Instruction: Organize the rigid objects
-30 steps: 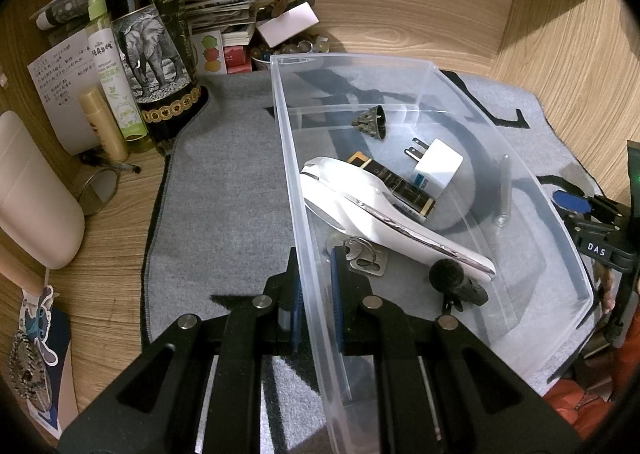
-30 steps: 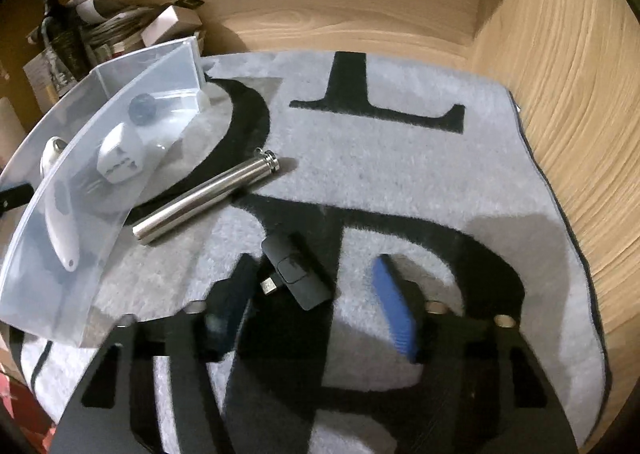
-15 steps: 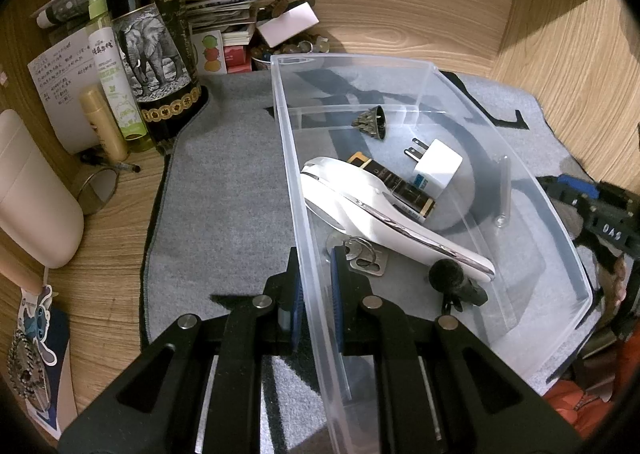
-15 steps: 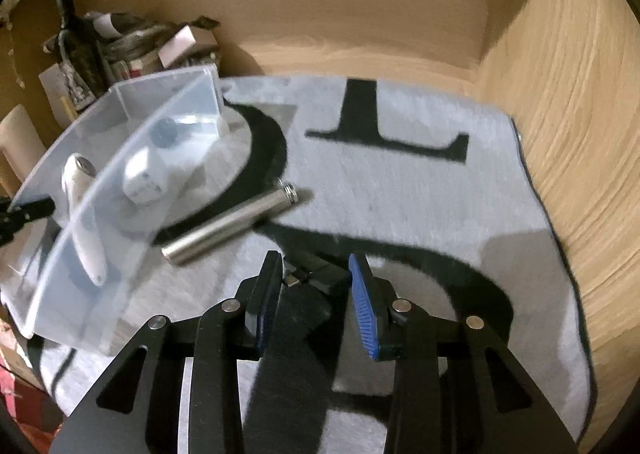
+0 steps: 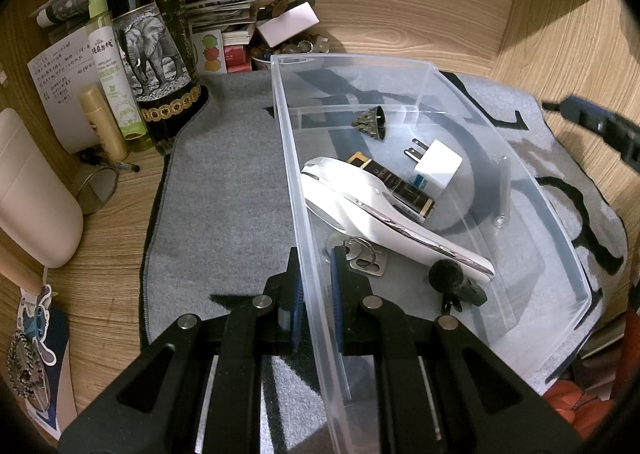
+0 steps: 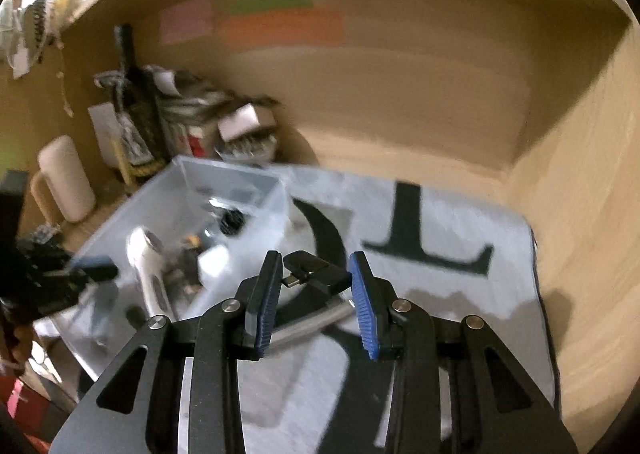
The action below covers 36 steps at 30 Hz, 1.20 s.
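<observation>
My left gripper (image 5: 316, 286) is shut on the near wall of a clear plastic bin (image 5: 400, 70) on the grey mat. The bin holds a white curved tool (image 5: 384, 214), a white plug adapter (image 5: 436, 166), a black-and-gold stick (image 5: 396, 186), keys (image 5: 364, 258), a small black mic (image 5: 452, 282) and a dark metal cone (image 5: 372, 122). My right gripper (image 6: 316, 286) is shut on a small black USB dongle (image 6: 320, 274) and holds it in the air beside the bin (image 6: 224, 182). A silver metal tube (image 6: 320, 322) lies on the mat below it.
A wine bottle (image 5: 152, 38), a green spray bottle (image 5: 112, 66), a yellow tube (image 5: 102, 122), papers and small boxes crowd the back left corner. A cream jug (image 5: 32, 194) stands at the left. Wooden walls close in behind and on the right. The right gripper's arm (image 5: 596, 122) shows at right.
My right gripper closed on the black dongle, lifted it off the mat and swung up and toward the bin. My left gripper kept its hold on the bin wall.
</observation>
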Each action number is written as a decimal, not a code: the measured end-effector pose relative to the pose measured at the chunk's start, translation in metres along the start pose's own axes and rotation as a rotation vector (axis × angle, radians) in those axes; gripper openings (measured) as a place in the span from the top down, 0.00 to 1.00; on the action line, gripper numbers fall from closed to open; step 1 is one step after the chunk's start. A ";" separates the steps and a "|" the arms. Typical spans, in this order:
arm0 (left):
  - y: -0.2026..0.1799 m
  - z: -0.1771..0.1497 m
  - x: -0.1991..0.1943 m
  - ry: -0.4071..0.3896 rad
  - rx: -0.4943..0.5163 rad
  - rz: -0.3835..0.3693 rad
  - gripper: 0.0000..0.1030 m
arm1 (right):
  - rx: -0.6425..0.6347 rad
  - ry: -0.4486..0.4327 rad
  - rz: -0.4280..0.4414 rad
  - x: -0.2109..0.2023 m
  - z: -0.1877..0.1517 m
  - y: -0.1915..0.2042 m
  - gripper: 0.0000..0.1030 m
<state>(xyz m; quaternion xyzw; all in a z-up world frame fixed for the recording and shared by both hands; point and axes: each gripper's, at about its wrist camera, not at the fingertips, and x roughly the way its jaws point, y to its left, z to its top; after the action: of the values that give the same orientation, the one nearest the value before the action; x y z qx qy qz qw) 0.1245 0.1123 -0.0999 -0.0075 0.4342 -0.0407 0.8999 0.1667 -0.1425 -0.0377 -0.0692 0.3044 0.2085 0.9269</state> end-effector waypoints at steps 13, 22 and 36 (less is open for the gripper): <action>-0.001 0.000 0.000 0.001 0.001 0.002 0.89 | -0.119 -0.019 0.140 0.022 0.032 0.062 0.69; -0.001 0.000 0.000 0.001 -0.001 0.002 0.89 | -0.192 0.124 0.220 0.061 0.030 0.094 0.69; -0.003 0.000 0.001 0.001 -0.001 0.002 0.90 | -0.247 0.316 0.260 0.091 0.010 0.109 0.69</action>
<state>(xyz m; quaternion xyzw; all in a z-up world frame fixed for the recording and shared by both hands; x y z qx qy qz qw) 0.1247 0.1097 -0.1001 -0.0075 0.4345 -0.0396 0.8998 0.1920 -0.0100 -0.0838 -0.1738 0.4242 0.3485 0.8176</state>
